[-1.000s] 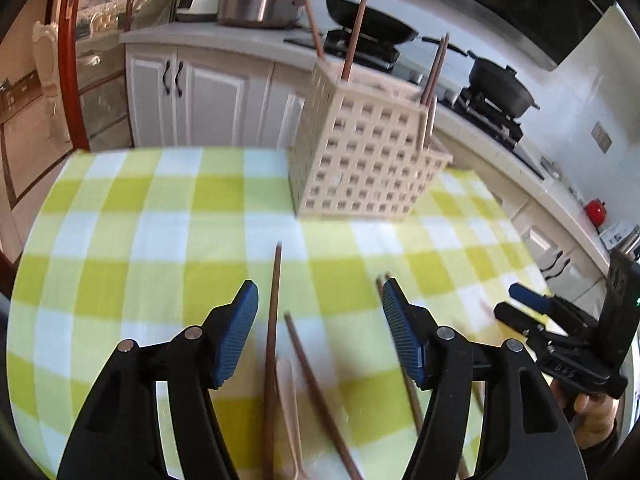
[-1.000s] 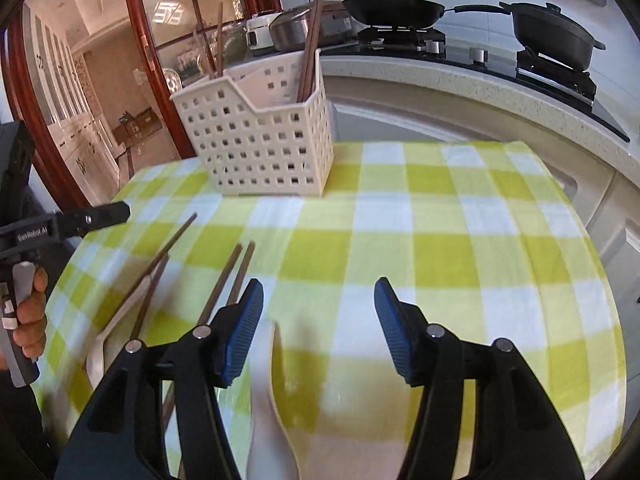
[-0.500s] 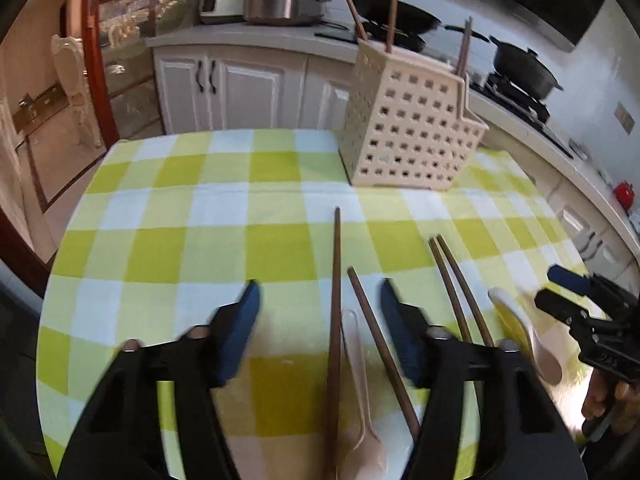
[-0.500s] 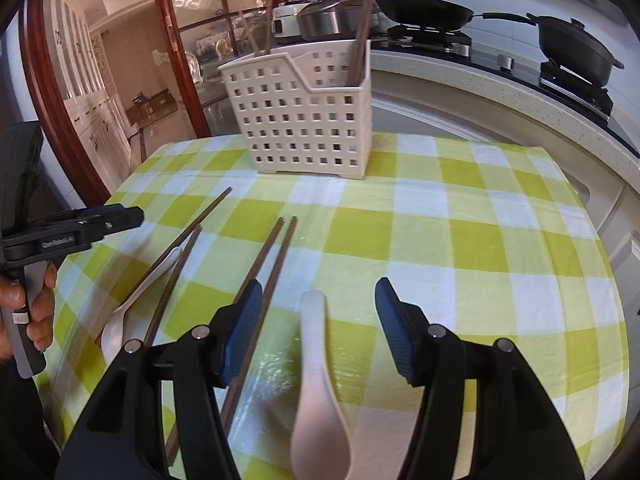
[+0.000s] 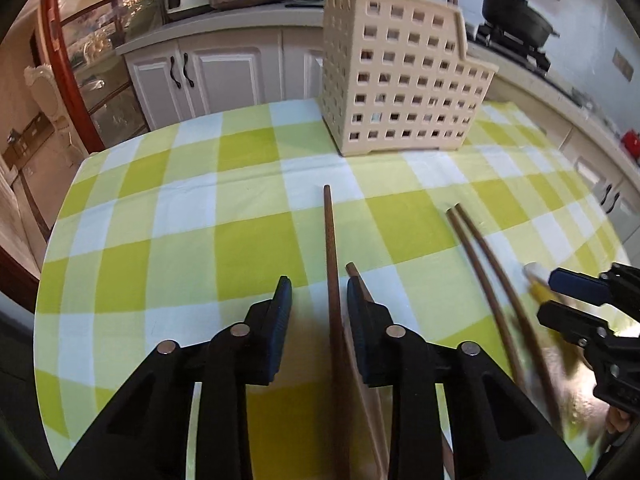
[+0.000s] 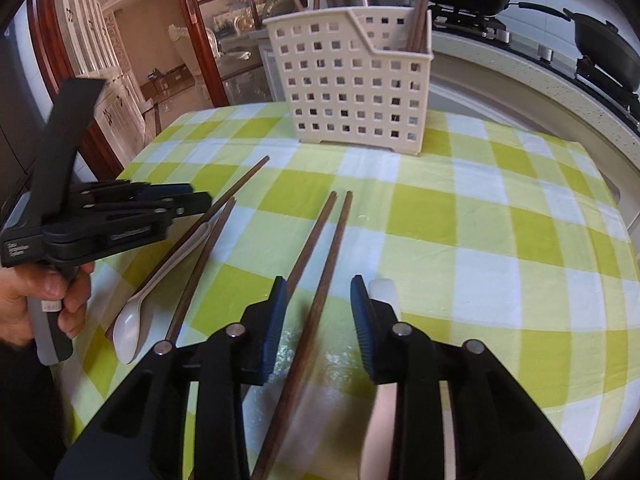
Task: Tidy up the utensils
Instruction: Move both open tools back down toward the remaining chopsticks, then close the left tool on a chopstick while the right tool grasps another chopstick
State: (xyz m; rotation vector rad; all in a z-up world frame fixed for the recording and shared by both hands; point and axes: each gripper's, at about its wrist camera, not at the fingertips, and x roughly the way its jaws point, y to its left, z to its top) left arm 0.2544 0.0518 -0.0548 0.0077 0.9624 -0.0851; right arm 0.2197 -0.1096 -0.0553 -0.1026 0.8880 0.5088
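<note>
While both jaws have just been closing, the left gripper (image 5: 316,300) and right gripper (image 6: 318,300) each straddle one chopstick (image 5: 334,280), narrowed, apparently not yet clamping.

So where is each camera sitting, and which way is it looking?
Left wrist view: sits on the left gripper, looking down along its blue-padded fingers at a long brown wooden chopstick lying between them; its jaws have just been closing. The right gripper shows at the right edge.
Right wrist view: sits on the right gripper, jaws also just closing around another brown chopstick; the person's hand holding the left gripper shows at left.
Both share the cream perforated plastic basket and the green-and-white checked tablecloth.
</note>
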